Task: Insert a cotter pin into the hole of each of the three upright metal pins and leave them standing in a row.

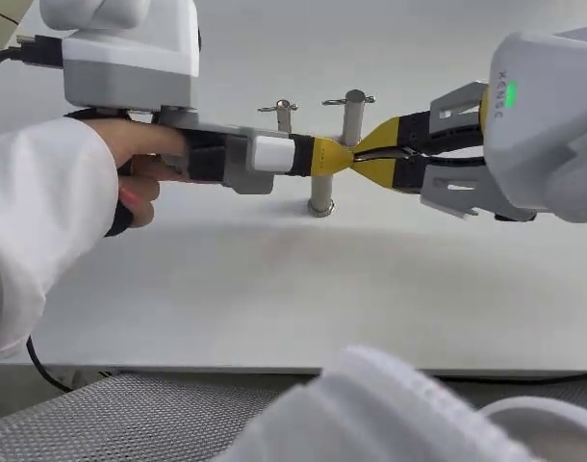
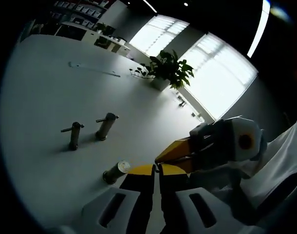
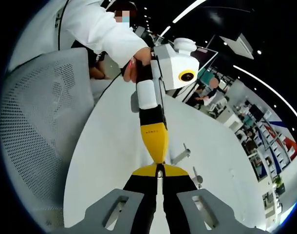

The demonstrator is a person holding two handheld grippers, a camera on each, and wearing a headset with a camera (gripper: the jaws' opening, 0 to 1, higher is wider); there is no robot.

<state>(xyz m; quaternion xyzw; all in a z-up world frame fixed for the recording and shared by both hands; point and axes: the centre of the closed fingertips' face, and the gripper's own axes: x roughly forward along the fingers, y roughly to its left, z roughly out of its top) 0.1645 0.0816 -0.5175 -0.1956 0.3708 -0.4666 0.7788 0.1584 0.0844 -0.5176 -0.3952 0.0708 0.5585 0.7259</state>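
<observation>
The left gripper (image 1: 344, 156) and right gripper (image 1: 363, 157) meet tip to tip, both with jaws pressed together, anything pinched too small to tell, just beside one upright metal pin (image 1: 320, 195); beyond the tips two more pins (image 1: 284, 119) stand vertical, cotter pins (image 1: 346, 99) crosswise through their tops

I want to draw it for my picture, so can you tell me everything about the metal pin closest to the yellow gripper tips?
The nearest metal pin is a short, round, grey post that looks like steel, with a flat, bright top. It stands on the white table, just beside the tips of the left gripper in the left gripper view, and seems untouched. It looks tilted there, probably because of the fisheye lens. Nothing is pushed through its top, unlike the two farther pins.
</observation>
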